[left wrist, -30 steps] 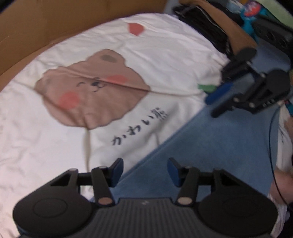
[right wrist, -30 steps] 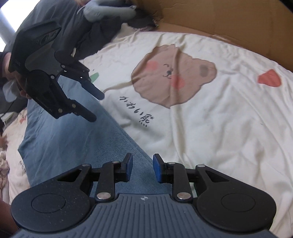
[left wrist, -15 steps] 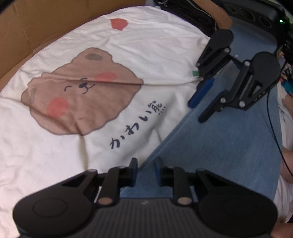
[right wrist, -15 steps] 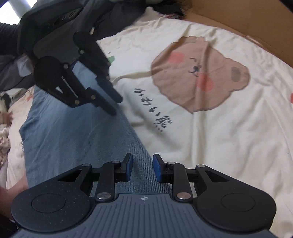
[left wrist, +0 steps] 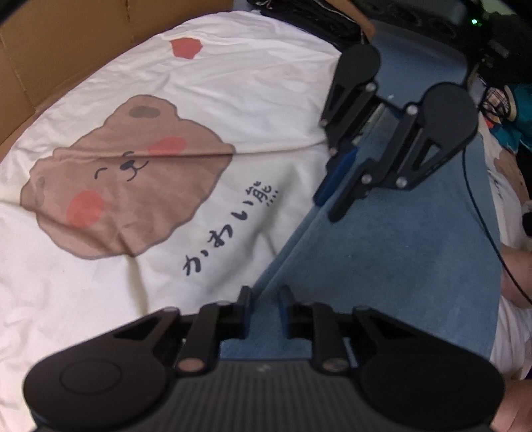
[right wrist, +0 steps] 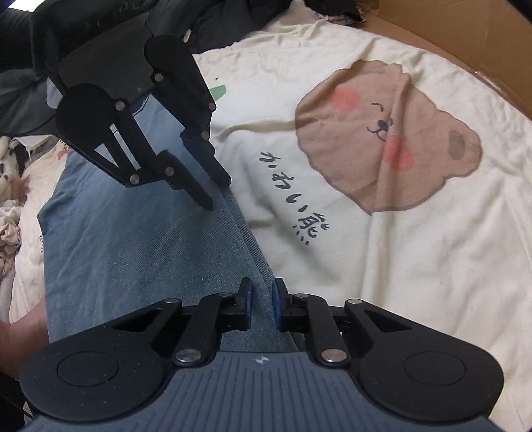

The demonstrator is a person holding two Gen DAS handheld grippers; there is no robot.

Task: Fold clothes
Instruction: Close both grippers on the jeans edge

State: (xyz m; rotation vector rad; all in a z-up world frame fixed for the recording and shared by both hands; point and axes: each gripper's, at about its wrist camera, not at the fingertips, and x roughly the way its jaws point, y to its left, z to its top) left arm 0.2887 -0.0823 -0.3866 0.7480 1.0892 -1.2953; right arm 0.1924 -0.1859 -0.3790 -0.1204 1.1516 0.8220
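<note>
Blue jeans (left wrist: 382, 266) lie flat on a cream bedsheet with a bear print (left wrist: 133, 186). My left gripper (left wrist: 264, 299) straddles the near part of the jeans' long edge, its jaws closing with the denim fold pinched between the pads. Farther along the same edge, my right gripper (left wrist: 326, 209) points down at the denim. In the right wrist view my right gripper (right wrist: 262, 294) is closing on the seam ridge of the jeans (right wrist: 133, 249), and the pads touch it. My left gripper (right wrist: 216, 192) stands farther up that edge beside the sheet (right wrist: 399, 249).
A cardboard wall (left wrist: 50, 50) borders the sheet's far side, seen as cardboard (right wrist: 465, 33) in the right view too. Dark clothes (left wrist: 316, 20) are piled past the jeans. A thin cable (left wrist: 482, 212) hangs over the denim. A person's hand (right wrist: 20, 339) rests at the jeans' edge.
The left jaws narrowed from wide apart onto the jeans' edge. The right jaws drew in over the last half second. The two grippers look closer together, and both rolled.
</note>
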